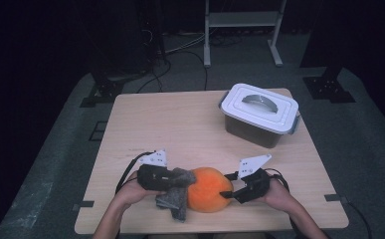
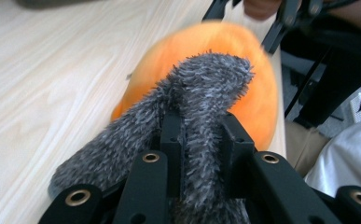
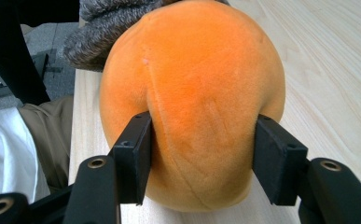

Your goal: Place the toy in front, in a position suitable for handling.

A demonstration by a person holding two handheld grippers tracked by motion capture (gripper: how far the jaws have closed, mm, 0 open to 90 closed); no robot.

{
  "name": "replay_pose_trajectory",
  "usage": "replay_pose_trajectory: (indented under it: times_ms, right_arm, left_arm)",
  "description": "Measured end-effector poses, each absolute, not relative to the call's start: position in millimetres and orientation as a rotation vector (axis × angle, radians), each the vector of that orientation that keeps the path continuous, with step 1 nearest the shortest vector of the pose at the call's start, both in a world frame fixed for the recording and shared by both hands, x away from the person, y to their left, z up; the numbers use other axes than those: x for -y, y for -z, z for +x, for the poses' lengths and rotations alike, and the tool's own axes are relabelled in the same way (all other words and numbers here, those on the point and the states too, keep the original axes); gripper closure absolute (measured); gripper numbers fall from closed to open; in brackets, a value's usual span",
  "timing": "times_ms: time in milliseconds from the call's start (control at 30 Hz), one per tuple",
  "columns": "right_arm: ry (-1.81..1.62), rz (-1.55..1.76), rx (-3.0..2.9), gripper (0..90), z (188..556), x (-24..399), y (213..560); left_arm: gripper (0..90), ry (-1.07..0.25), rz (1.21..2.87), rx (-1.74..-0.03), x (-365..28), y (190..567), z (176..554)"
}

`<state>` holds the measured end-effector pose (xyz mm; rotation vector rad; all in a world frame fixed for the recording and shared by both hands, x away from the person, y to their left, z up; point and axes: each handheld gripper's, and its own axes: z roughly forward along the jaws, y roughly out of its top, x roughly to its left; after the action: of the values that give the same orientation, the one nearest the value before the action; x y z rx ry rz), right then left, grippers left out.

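Landmark: round orange plush ball (image 1: 209, 189), resting on the pale wooden surface (image 1: 180, 129) near its front edge, between the two grippers.

Left gripper (image 1: 172, 178): just left of the ball. Its fingers (image 2: 170, 140) are closed tight on a fuzzy grey cloth (image 1: 176, 195). In the left gripper view the cloth's folded end lies against the ball's side; the rest hangs down to the surface left of the ball.

Right gripper (image 1: 228, 186): just right of the ball. Its fingers (image 3: 134, 154) straddle the ball about half-open, one on each flank, and the pads press into the plush, which dents on both sides. Ball gripped.

White-lidded grey plastic storage box (image 1: 259, 113) with a recessed handle: well behind the ball and to its right, lid on, touched by neither gripper.
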<state>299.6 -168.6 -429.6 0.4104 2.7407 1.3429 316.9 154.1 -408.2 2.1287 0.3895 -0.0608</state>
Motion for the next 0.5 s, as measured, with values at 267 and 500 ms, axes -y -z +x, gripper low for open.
replay_pose_trajectory:
  times_ms: [267,500]
  right_arm:
    - [-1.311,0.370,-2.767,43.0,299.8,171.3,430.7]
    - [-1.402,0.437,-2.819,25.5,306.2,176.0,428.2]
  left_arm:
    - [74.5,0.067,2.123,-0.307,-129.7,396.2,314.1]
    - [74.5,0.079,2.146,-0.291,-125.7,403.4,304.6]
